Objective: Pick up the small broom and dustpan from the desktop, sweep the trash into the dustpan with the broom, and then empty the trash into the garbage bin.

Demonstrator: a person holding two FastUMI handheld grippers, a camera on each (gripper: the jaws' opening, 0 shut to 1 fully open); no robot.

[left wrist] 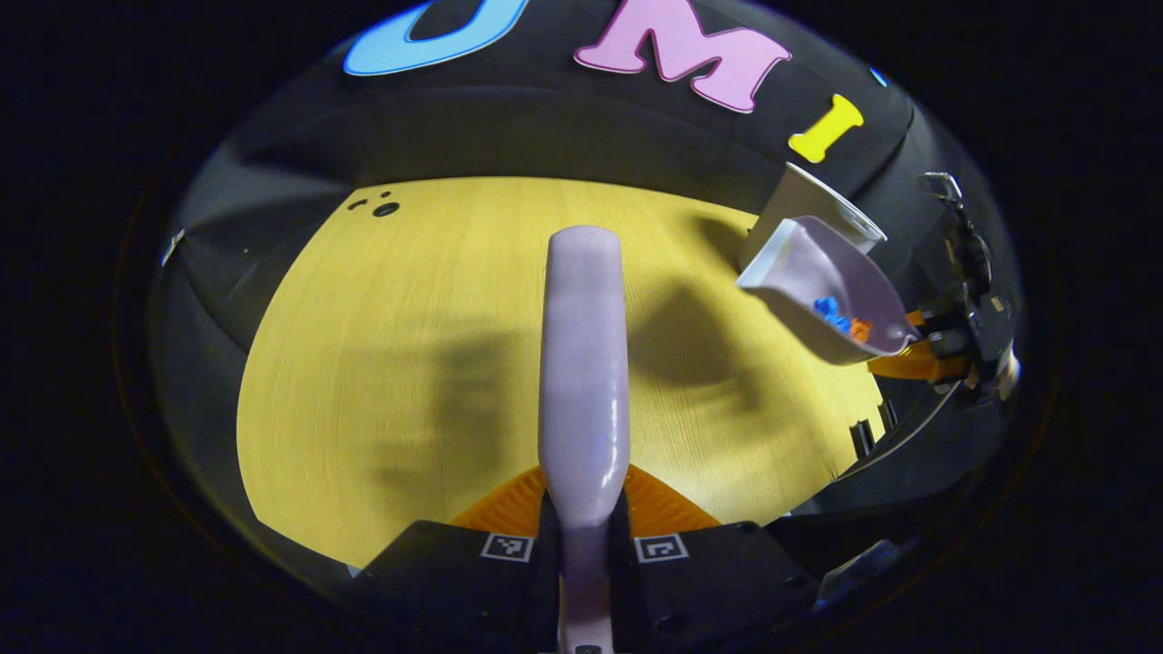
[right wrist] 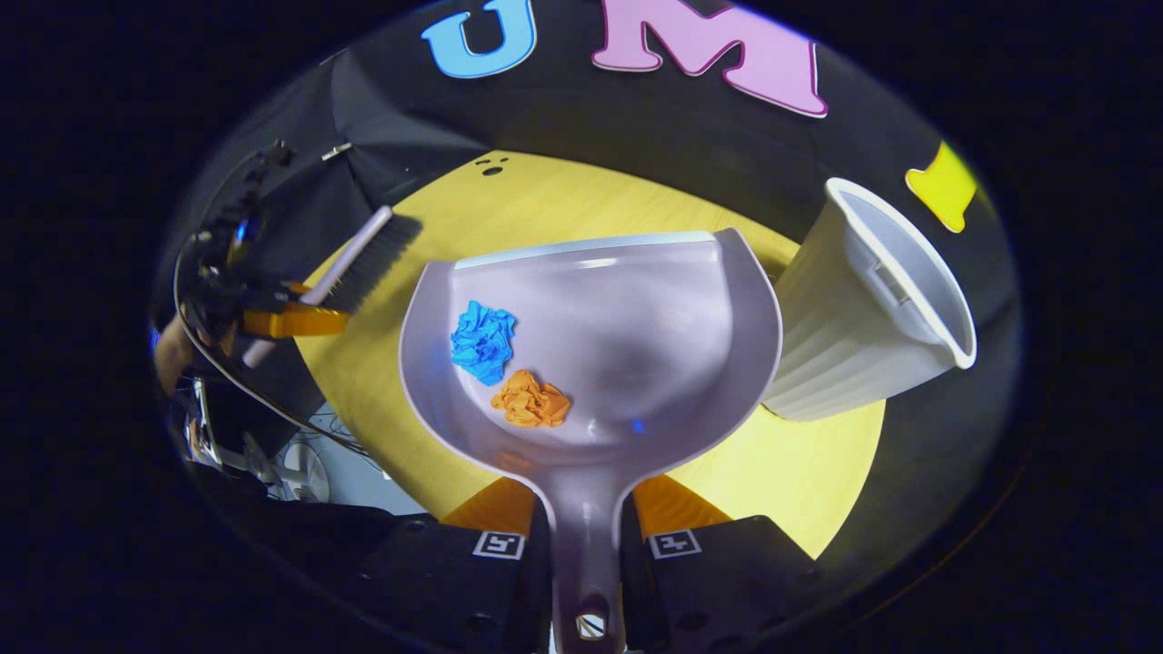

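Observation:
My left gripper [left wrist: 583, 522] is shut on the pale lilac broom [left wrist: 582, 363], whose handle runs straight ahead over the yellow desktop [left wrist: 382, 363]. From the right gripper view the broom [right wrist: 350, 263] shows its black bristles at the left, held in the air. My right gripper [right wrist: 586, 536] is shut on the lilac dustpan's handle; the dustpan [right wrist: 654, 309] is lifted above the table. A crumpled blue scrap [right wrist: 482, 341] and an orange scrap [right wrist: 531, 400] lie in the pan. The white ribbed garbage bin [right wrist: 863, 309] stands just right of the pan. In the left gripper view the dustpan [left wrist: 831, 282] hovers beside the bin [left wrist: 800, 204].
The yellow desktop's far edge meets the black cloth wall. Small dark holes [left wrist: 385, 208] mark the table's far left corner. A person's hand [right wrist: 173, 350] holds the left gripper past the table's left edge.

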